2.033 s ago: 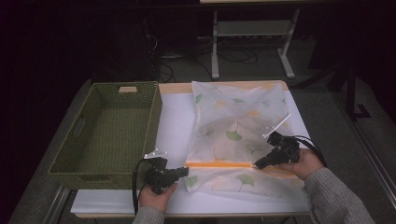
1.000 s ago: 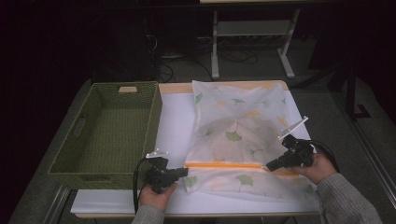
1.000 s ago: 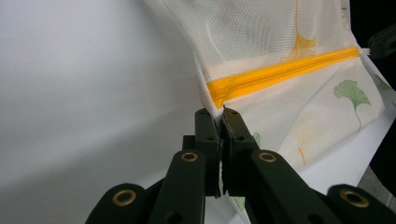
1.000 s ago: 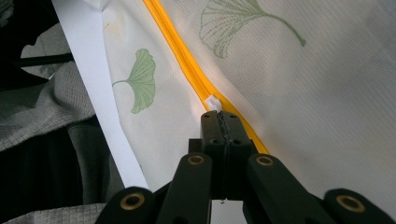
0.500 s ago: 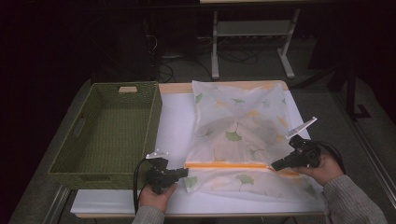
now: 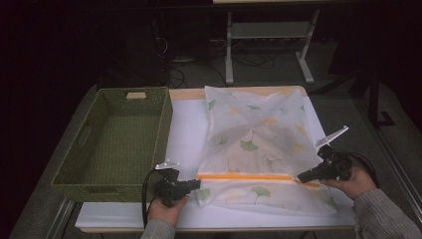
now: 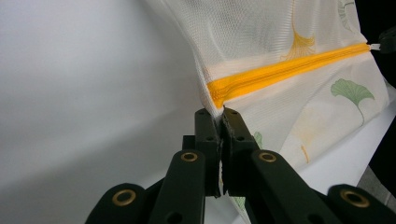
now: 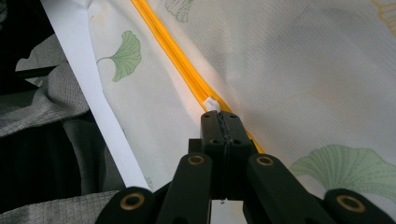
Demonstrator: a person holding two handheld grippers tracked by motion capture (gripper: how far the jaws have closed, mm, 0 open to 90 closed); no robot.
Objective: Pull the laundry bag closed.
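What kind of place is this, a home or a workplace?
Probably a lab or recording room, not a home: a white-topped work table with a green woven basket and a mesh laundry bag, a metal stand and loose cables on the dark floor behind.

The white mesh laundry bag printed with ginkgo leaves (image 7: 299,70) runs past the top and right edges of the left gripper view. In the right gripper view, the small white zipper pull (image 8: 212,103) on its orange zipper (image 8: 187,70) disappears between the closed jaws of the right hand-held gripper (image 8: 220,116). The bag's contents stay veiled behind the mesh.
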